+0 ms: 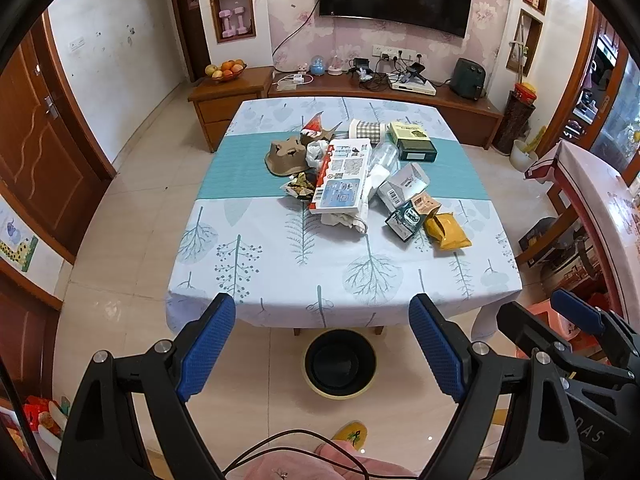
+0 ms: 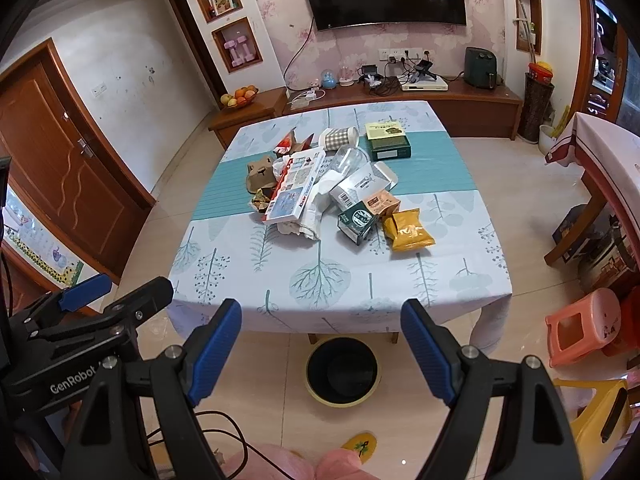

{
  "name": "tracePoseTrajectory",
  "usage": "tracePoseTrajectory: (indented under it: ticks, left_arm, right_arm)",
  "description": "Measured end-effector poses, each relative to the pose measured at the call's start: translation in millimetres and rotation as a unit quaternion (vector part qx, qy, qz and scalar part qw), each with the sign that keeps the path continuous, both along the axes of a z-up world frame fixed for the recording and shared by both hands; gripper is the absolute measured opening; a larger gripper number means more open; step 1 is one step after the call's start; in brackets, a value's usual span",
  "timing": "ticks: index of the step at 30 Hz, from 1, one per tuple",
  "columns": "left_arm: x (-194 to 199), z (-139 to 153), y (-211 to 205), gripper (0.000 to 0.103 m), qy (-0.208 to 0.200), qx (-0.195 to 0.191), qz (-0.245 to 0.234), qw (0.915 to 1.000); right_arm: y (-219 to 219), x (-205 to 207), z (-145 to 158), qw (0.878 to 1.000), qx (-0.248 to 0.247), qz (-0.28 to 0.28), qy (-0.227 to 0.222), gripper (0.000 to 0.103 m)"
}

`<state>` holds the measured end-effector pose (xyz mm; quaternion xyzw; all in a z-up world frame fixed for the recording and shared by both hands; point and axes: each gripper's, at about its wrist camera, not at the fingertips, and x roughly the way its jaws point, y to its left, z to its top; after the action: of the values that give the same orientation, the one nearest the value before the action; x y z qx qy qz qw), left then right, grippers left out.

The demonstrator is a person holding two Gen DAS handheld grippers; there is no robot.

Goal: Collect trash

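Left wrist view shows all the trash pile [image 1: 352,176] on the table [image 1: 280,272], bin [image 1: 340,364] looking empty, left gripper [image 1: 322,344] and right gripper [image 2: 322,348] wide open, holding nothing

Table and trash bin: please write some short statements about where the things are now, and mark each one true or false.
1. The trash bin stands on the floor by the table's near edge. True.
2. The yellow packet lies inside the bin. False: it lies on the table.
3. The left hand-held gripper holds a box. False: it is open and empty.
4. The right hand-held gripper is open. True.
5. The checked paper cup stands upright. False: it lies on its side.
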<state>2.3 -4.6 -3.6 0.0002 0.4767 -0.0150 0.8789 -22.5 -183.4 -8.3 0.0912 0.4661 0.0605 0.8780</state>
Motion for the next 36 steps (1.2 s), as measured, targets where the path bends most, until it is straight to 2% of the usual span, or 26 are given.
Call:
tracePoseTrajectory:
  ticks: [9, 15, 20, 26, 32, 36]
  left_arm:
    - [10.3, -4.2, 8.2, 0.087, 0.014, -0.001, -0.004, 0.9999]
    - [43.1, -9.0, 13.7, 0.087, 0.016, -0.008, -0.020, 0.9996]
    - [100.1, -19.1, 19.2, 0.087, 0.051, -0.030, -0.044, 0.9973]
    - [184.1, -40.2, 10.9, 0.087, 0.088, -0.034, -0.076, 0.9926]
    - [258.1, -90.4, -16.3, 0.087, 0.147, -0.022, -0.116, 0.9820]
    - [293.4, -127.4, -27.4, 0.087, 0.182, -0.010, -0.114, 0.9765]
  right_arm:
    - [1.8, 10.3, -9.1, 1.000, 0.006, -0.008, 0.015, 0.083]
    - [-4.7, 30.2, -10.0, 0.999, 0.000, -0.046, 0.018, 0.082]
    - [-17.2, 58.0, -14.1, 0.996, 0.009, -0.083, 0.027, 0.082]
    - [-32.3, 106.3, -36.3, 0.990, 0.039, -0.124, 0.060, 0.082]
    - [-43.8, 158.7, -81.5, 0.979, 0.088, -0.156, 0.095, 0.082]
    - [-45.6, 186.7, -113.4, 0.972, 0.112, -0.167, 0.122, 0.079]
